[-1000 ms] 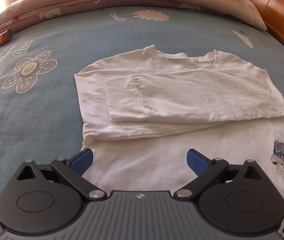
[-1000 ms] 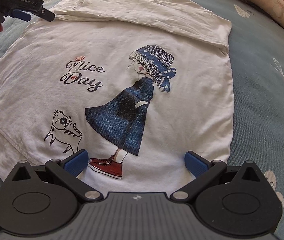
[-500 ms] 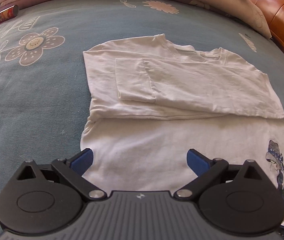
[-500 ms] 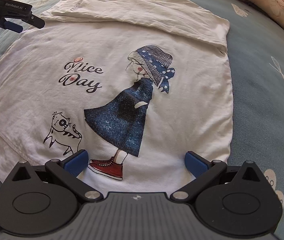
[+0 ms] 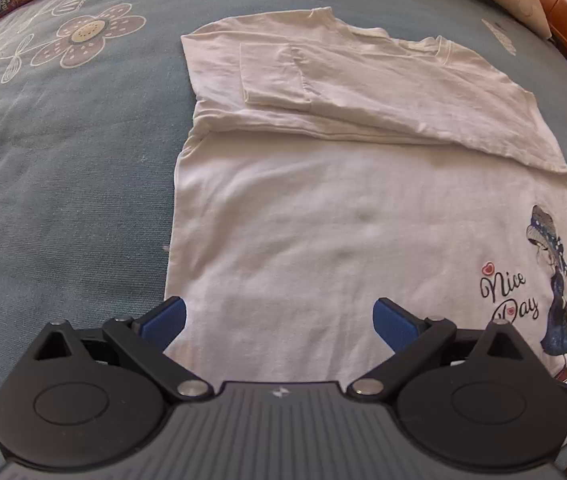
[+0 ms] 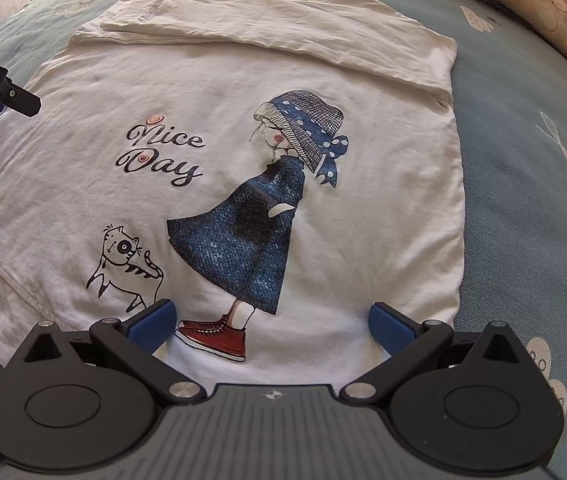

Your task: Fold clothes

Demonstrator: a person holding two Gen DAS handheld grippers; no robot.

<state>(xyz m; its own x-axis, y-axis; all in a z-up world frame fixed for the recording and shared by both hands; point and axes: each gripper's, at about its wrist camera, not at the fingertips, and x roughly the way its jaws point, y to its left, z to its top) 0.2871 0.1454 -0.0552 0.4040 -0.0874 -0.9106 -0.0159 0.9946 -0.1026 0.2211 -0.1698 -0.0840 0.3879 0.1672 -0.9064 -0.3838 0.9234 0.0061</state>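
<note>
your left claw (image 5: 279, 318) hangs spread and empty over the shirt's (image 5: 323, 232) near hem, left finger at its side edge. your right claw (image 6: 271, 322) gapes wide over the printed girl's shoes. the shirt lies flat on the bed (image 5: 63, 184), sleeves folded across its far end.

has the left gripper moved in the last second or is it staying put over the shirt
Yes. In the right wrist view the left gripper has slid left and down, away from the shirt's folded top section, toward the near left edge. Its jaws are open.
</note>
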